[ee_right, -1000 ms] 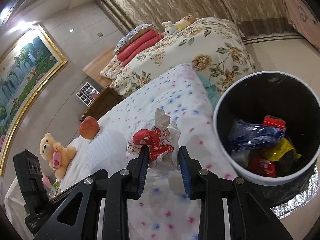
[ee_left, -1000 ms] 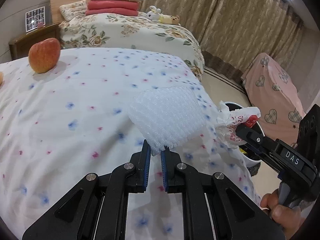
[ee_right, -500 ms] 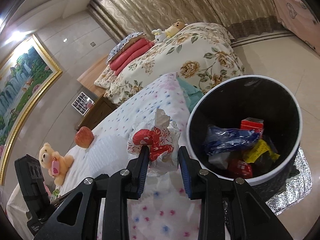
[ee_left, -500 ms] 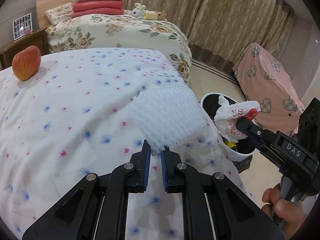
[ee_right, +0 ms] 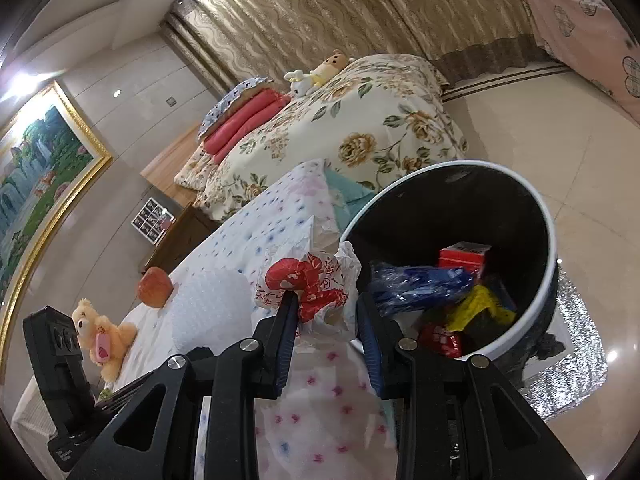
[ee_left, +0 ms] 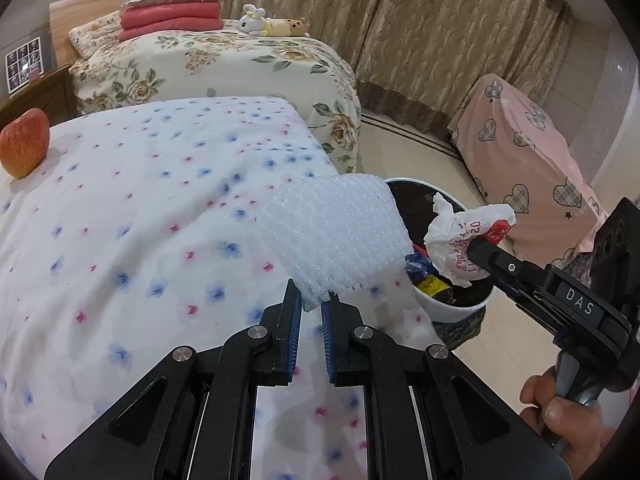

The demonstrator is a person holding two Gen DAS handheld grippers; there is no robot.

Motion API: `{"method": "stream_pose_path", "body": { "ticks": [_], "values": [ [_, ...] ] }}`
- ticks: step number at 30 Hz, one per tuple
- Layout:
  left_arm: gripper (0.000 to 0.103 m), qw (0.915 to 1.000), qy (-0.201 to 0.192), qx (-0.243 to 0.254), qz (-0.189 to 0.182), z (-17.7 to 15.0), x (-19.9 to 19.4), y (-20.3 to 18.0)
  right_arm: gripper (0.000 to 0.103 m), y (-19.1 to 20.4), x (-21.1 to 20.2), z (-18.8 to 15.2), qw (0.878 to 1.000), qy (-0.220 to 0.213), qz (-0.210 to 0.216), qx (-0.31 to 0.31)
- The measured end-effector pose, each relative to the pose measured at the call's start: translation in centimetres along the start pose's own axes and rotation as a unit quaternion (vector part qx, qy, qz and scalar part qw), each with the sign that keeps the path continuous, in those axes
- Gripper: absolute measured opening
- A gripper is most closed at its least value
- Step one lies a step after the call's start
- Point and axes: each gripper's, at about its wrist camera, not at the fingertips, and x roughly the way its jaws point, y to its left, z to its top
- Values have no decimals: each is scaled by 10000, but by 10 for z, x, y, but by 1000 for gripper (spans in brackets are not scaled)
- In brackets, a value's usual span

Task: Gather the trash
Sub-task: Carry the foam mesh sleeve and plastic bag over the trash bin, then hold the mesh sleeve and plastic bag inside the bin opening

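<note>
With the left gripper (ee_left: 311, 302) pinching foam wrap (ee_left: 334, 238) and the right gripper (ee_right: 326, 312) clamping a crumpled bag (ee_right: 316, 284), both loads hang near the bin (ee_right: 536, 216), needing release over it.

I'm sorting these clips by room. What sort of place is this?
Most likely a bedroom: a bed with a floral quilt, folded red blankets stacked at its head, heavy curtains along the wall, and a framed painting.

— What's moved since a second ago?
— Your right gripper (ee_right: 326, 312) has carried the crumpled white-and-red plastic bag (ee_right: 316, 286) off the flowered bedspread to the rim of the round white bin (ee_right: 550, 276).
— And your left?
— Its white bubble-wrap sheet (ee_left: 334, 236) now overlaps the bin's edge.
</note>
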Motion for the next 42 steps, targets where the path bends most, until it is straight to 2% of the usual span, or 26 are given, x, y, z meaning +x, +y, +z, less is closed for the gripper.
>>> {"method": "stream_pose_path", "body": {
  "ticks": [11, 26, 42],
  "values": [
    [9, 9998, 49, 149, -102, 5, 10, -21, 31, -18, -11, 8, 9996, -120, -248, 41],
    [9, 9992, 98, 342, -167, 14, 23, -46, 31, -30, -10, 16, 9956, -153, -817, -426],
    [9, 9977, 220, 610, -183, 22, 44, -75, 33, -44, -10, 28, 9927, -144, -1077, -532]
  ]
}}
